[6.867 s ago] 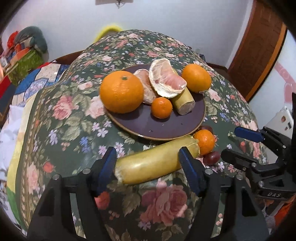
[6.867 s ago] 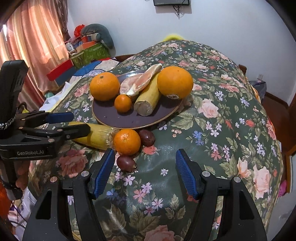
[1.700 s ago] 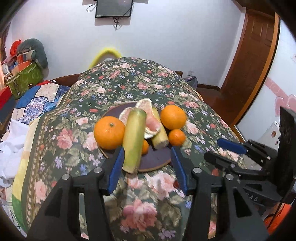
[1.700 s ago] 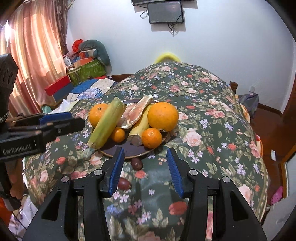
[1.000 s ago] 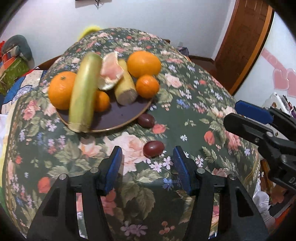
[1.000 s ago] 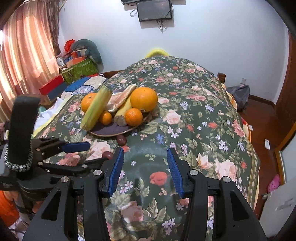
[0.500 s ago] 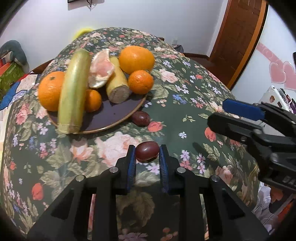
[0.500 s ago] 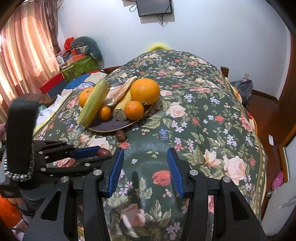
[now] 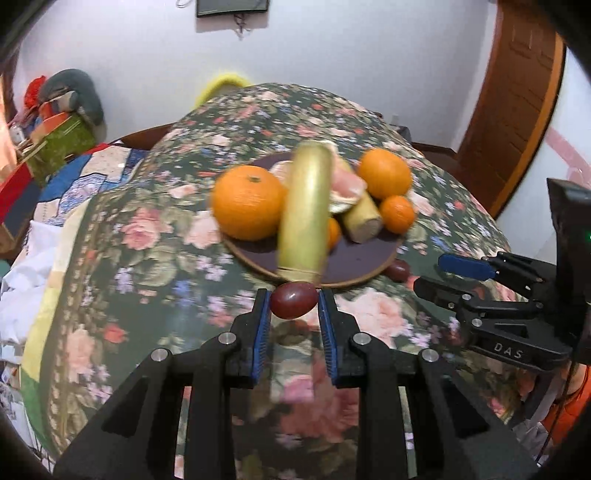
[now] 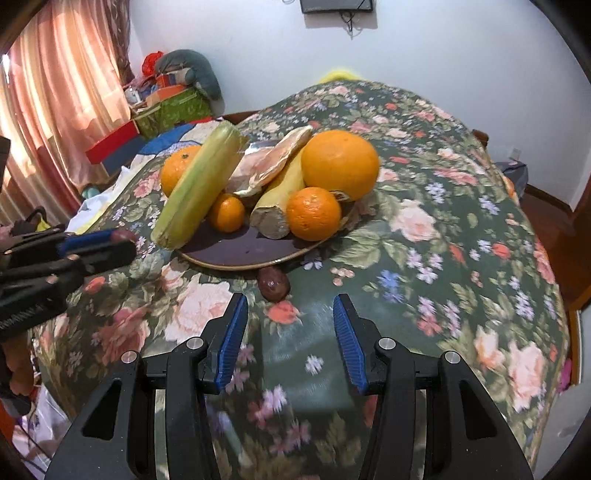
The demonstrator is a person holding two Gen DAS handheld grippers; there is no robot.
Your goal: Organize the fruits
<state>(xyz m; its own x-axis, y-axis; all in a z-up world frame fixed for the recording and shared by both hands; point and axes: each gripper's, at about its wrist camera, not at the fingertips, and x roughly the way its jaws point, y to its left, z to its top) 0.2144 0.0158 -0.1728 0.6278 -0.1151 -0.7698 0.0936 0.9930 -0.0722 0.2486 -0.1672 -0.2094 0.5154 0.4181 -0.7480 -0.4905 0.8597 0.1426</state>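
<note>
The left tongs (image 9: 294, 303) were closed on a dark red fruit (image 9: 294, 300), its blue pads pressing it from either side, just in front of the near rim of the brown plate (image 9: 354, 258). Whether the fruit was lifted off the floral cloth of the counter (image 9: 147, 236) could not be told. On the plate a long yellow-green fruit (image 9: 306, 206) lay with its cut end toward the near rim, leaning over a small orange (image 9: 333, 232). To its left sat a large orange (image 9: 248, 202); behind it were pale pink pomelo pieces (image 9: 345, 181), and to the right a shorter cut stalk (image 9: 361, 218), another large orange (image 9: 385, 173) and a small orange (image 9: 397, 214). A second dark red fruit (image 10: 273, 283) lay on the cloth touching the plate's near right edge. The right tongs (image 10: 290, 332) stood wide open and held nothing, hovering just short of that second fruit, which lay slightly beyond and between their tips. A dark screen (image 9: 232, 6) hung on the far wall, and boxes (image 10: 162, 107) were stacked at the far left by the pink curtain (image 10: 55, 92).
</note>
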